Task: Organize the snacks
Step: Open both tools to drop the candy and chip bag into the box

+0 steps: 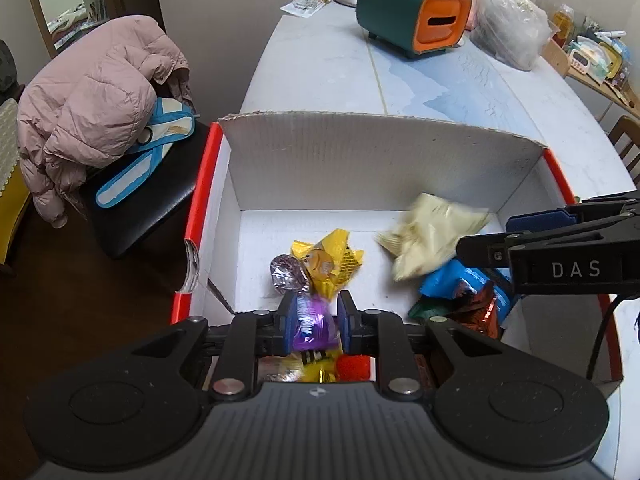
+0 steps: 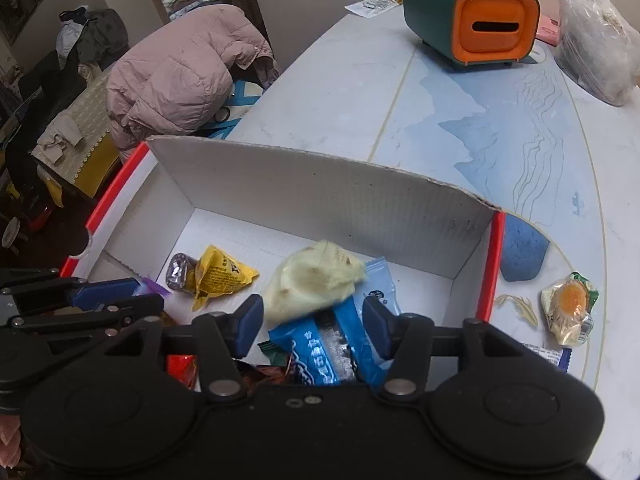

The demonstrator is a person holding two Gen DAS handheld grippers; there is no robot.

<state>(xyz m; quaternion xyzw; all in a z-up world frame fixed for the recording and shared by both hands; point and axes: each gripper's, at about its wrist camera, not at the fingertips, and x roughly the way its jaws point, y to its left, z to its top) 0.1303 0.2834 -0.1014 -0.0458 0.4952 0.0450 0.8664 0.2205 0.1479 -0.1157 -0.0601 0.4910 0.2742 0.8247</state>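
A white cardboard box (image 1: 360, 160) with red edges stands on the table and holds several snacks. My left gripper (image 1: 314, 320) is shut on a purple snack packet (image 1: 312, 326) over the box's near side. A yellow packet (image 1: 330, 264) and a silver-wrapped candy (image 1: 286, 274) lie just ahead. My right gripper (image 2: 314, 322) is open above a blue packet (image 2: 332, 348). A pale yellow packet (image 2: 312, 280), blurred, is in the air just off its fingers; it also shows in the left wrist view (image 1: 428, 236). One snack with an orange centre (image 2: 570, 306) lies on the table right of the box.
A green and orange tissue box (image 1: 412, 16) and a clear plastic bag (image 1: 508, 24) stand at the far end of the table (image 1: 320, 64). A chair with a pink jacket (image 1: 100, 108) is to the left. Cluttered shelves sit far right.
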